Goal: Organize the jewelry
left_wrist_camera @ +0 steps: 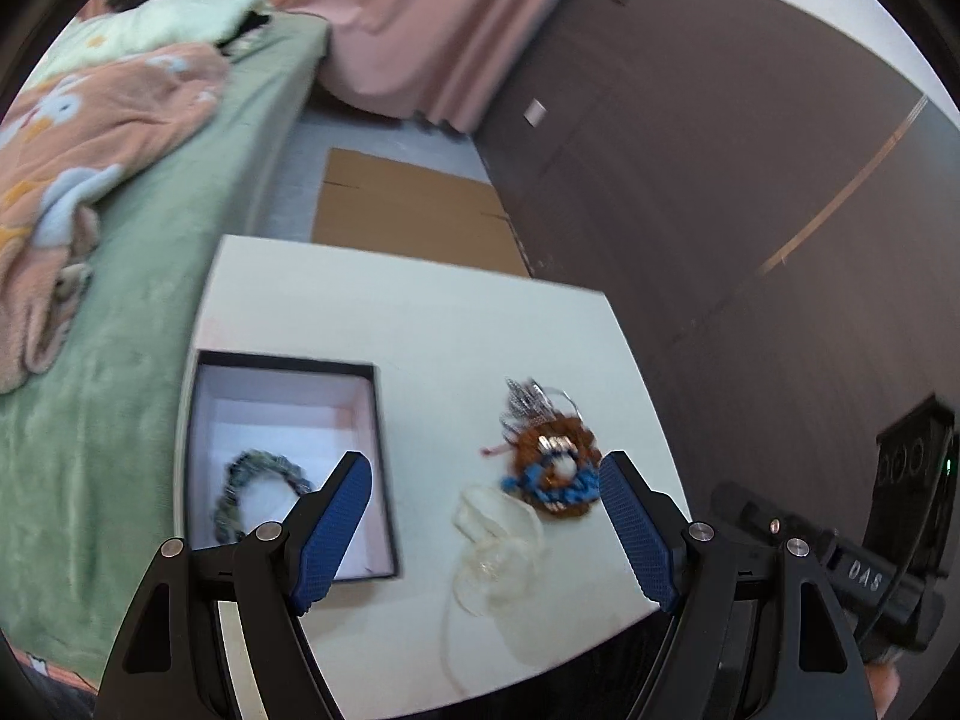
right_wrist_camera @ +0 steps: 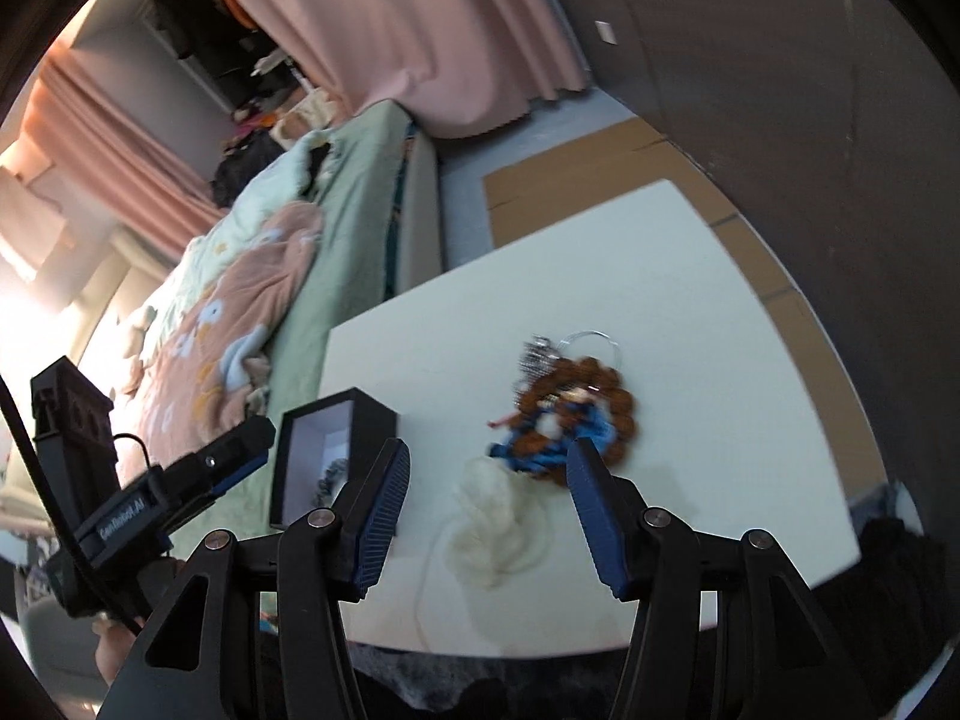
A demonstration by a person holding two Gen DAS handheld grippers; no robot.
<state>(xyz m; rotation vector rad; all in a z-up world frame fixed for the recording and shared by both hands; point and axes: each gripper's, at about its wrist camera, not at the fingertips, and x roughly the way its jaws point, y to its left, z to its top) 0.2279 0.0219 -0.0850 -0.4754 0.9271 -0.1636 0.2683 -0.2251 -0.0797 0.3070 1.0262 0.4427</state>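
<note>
Both your hand-held grippers, left (left_wrist_camera: 486,531) and right (right_wrist_camera: 487,504), hang apart and empty above the tabletop (left_wrist_camera: 420,324); bracelet pile (right_wrist_camera: 570,420) lies just ahead of the right one, box (left_wrist_camera: 288,468) sits left.

Your left gripper (left_wrist_camera: 486,525) hangs with jaws apart over the counter (left_wrist_camera: 420,330), between box (left_wrist_camera: 384,468) and beaded pile (left_wrist_camera: 555,468).

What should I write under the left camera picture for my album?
Open tongs hover over a white table, a box holding one bracelet, and a jewelry pile.
</note>
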